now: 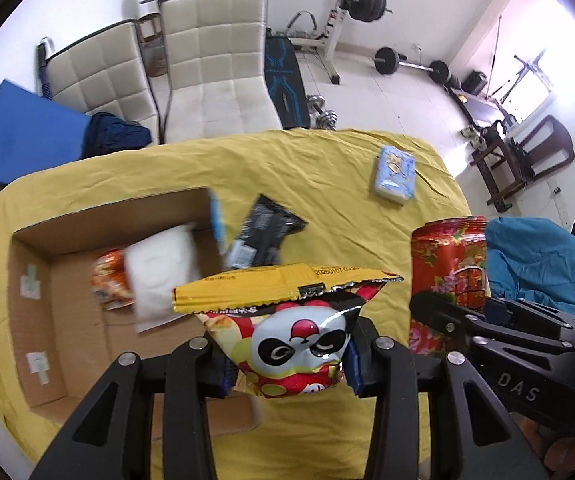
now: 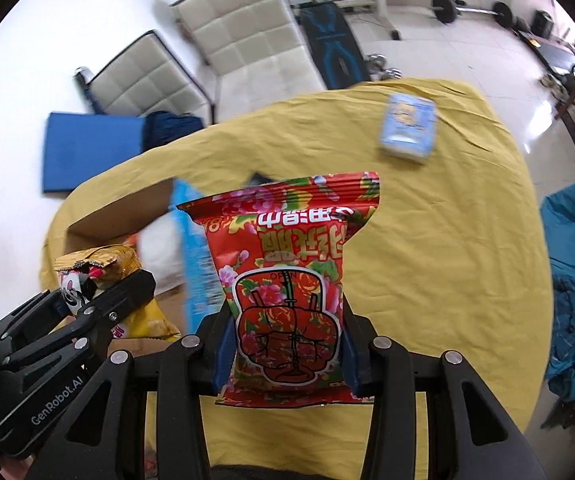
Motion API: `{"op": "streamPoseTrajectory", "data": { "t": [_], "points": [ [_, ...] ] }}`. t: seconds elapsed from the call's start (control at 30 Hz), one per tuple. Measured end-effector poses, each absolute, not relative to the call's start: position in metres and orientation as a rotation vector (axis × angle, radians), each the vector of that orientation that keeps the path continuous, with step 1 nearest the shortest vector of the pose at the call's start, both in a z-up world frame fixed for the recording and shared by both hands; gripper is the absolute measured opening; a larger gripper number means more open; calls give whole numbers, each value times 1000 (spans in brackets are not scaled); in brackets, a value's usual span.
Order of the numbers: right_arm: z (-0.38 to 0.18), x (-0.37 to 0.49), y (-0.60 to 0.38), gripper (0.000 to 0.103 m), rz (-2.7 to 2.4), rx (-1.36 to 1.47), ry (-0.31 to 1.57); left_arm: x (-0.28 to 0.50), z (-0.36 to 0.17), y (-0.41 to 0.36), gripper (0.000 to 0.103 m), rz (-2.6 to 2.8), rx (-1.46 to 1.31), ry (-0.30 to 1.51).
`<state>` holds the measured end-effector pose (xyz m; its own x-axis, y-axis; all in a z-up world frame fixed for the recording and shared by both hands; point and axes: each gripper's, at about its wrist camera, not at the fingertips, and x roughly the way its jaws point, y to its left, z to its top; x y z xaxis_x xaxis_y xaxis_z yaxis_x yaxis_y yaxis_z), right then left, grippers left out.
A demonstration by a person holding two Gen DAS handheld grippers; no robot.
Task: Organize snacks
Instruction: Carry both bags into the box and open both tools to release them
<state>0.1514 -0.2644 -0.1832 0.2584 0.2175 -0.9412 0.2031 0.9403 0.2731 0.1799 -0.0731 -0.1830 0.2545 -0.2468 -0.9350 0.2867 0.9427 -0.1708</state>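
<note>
Red flowered packet (image 2: 287,280) stood lengthwise in my right hand-held gripper (image 2: 285,354), clamped, top pointing away; my left hand-held gripper (image 1: 287,354) pinched a panda packet (image 1: 295,332) likewise. Both hung above the desk (image 1: 347,184). Two packs lay in the box (image 1: 35,320); a black packet (image 1: 265,232) and blue pack (image 1: 393,174) remained out.
</note>
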Motion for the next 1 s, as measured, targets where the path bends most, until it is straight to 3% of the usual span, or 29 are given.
{"op": "streamPoseTrajectory", "data": {
  "t": [0.37,0.7,1.0],
  "points": [
    [-186,155,-130,45,148,316,1355,184,-178,51,38,-227,-24,1275],
    [-278,169,-56,45,111,251,1509,199,-261,140,38,-111,-106,1445],
    [-349,178,-32,45,41,174,1609,226,-334,170,38,-85,-101,1566]
  ]
}}
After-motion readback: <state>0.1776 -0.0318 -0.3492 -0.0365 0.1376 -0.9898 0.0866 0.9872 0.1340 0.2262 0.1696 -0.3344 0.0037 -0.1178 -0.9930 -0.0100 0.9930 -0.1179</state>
